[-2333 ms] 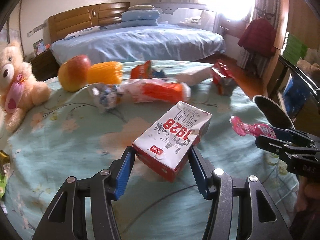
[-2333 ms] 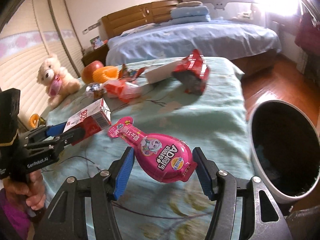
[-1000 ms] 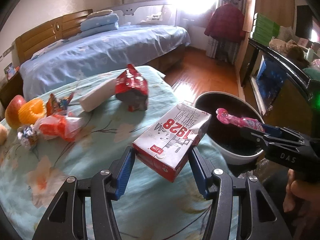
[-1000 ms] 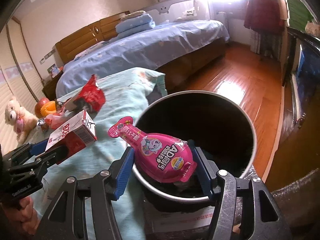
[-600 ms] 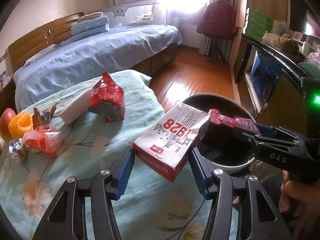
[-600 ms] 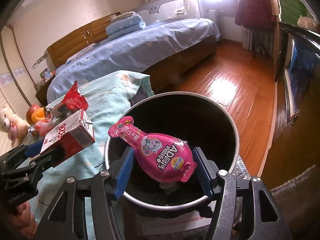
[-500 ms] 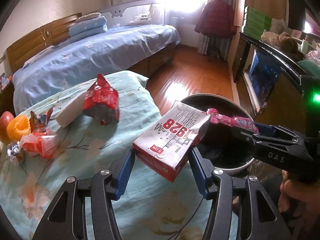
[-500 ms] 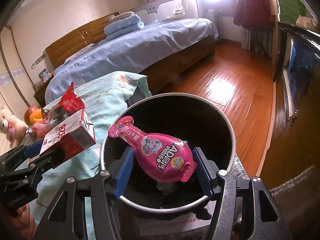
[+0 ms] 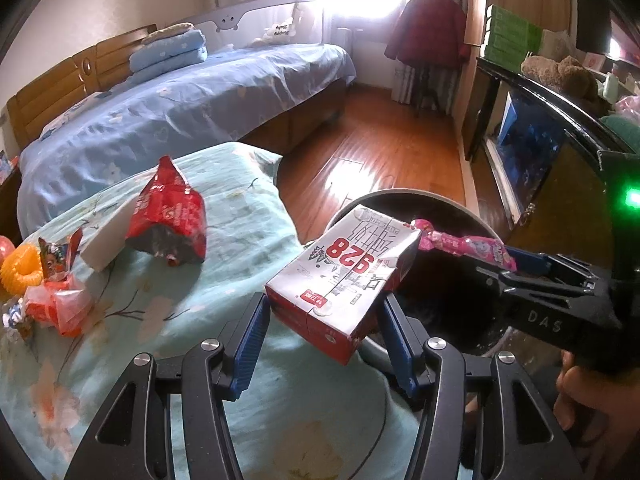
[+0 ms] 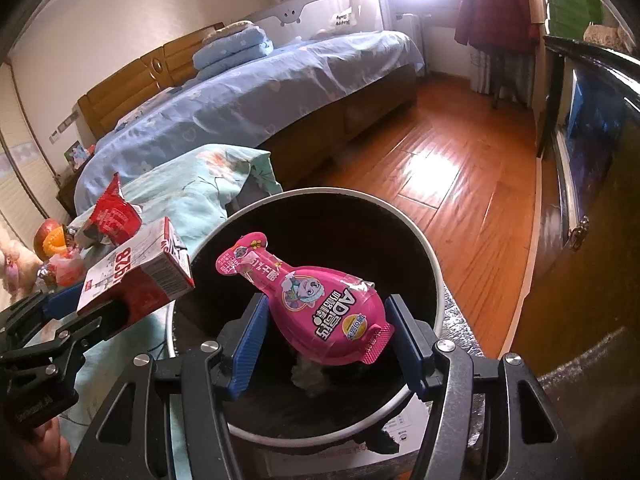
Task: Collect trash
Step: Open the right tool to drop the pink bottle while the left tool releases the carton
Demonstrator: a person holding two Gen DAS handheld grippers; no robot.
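Two hand-held grippers hover at the bin, left clamping the milk carton, right pinching the pink pouch that hides the bin's dim contents.

A bed with blue bedding and folded quilts is seen beyond the wooden floor, a red coat is hung by the window, and green boxes are stacked at right.

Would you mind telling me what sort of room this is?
Most likely a home bedroom: a wooden-headboard bed with blue bedding, a red coat on a stand and a polished wooden plank floor.
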